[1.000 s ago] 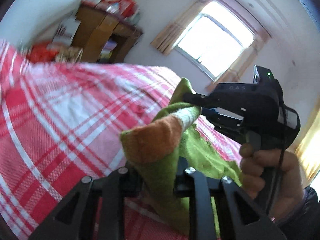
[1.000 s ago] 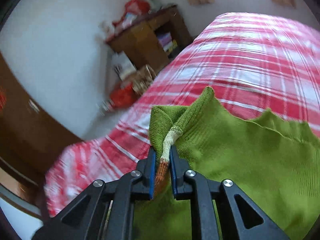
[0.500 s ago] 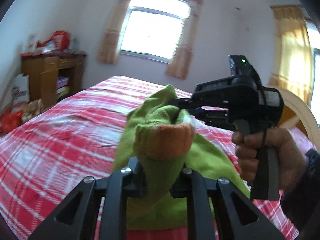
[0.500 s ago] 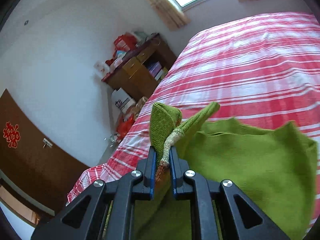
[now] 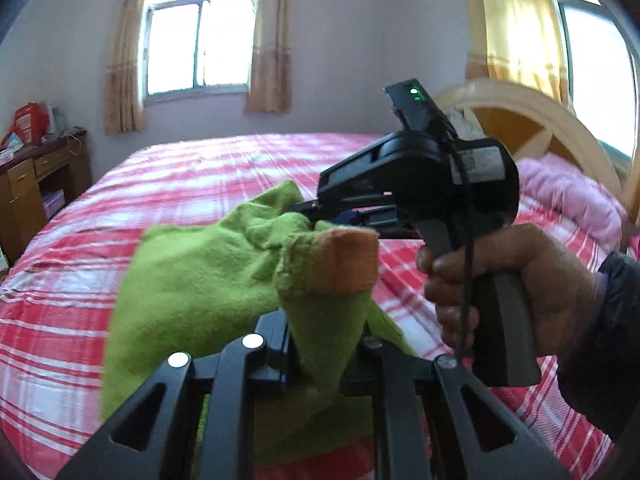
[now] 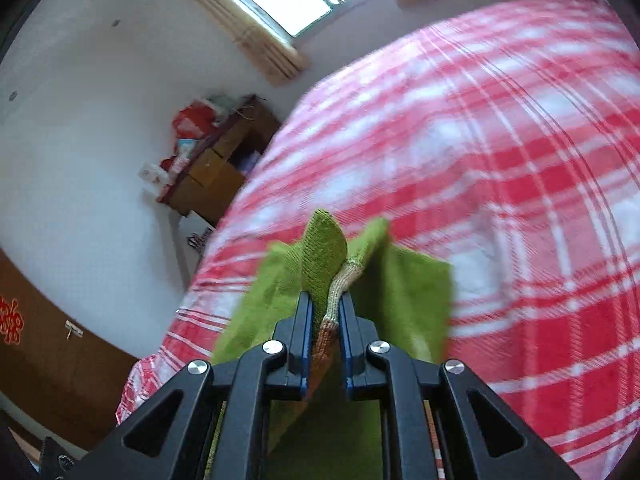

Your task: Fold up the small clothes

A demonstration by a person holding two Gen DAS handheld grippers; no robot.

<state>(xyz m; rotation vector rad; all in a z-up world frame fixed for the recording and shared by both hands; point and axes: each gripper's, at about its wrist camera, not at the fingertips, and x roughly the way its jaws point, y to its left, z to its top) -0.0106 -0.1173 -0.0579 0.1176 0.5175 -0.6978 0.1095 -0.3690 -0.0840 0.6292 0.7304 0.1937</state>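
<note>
Green knit garment (image 5: 192, 280) held up above the red-and-white plaid bed (image 5: 80, 240), hanging between both grippers. Left gripper (image 5: 324, 344) clamped on a green sleeve end with an orange cuff (image 5: 344, 260), fabric bunched between the closed fingers and standing up in front of the lens. Right gripper (image 6: 326, 316) pinched shut on a folded edge of the same garment, where a pale knit band and an orange strip (image 6: 324, 340) run down between the blue-lined fingers (image 6: 306, 320). Seen from the left wrist, right gripper (image 5: 316, 216) biting the cloth just behind the cuff, gripped by a hand (image 5: 508, 284). Beyond: curtained window (image 5: 200, 44), wooden desk (image 5: 28, 184), pink pillow (image 5: 568, 196) against a headboard (image 5: 520, 120).
</note>
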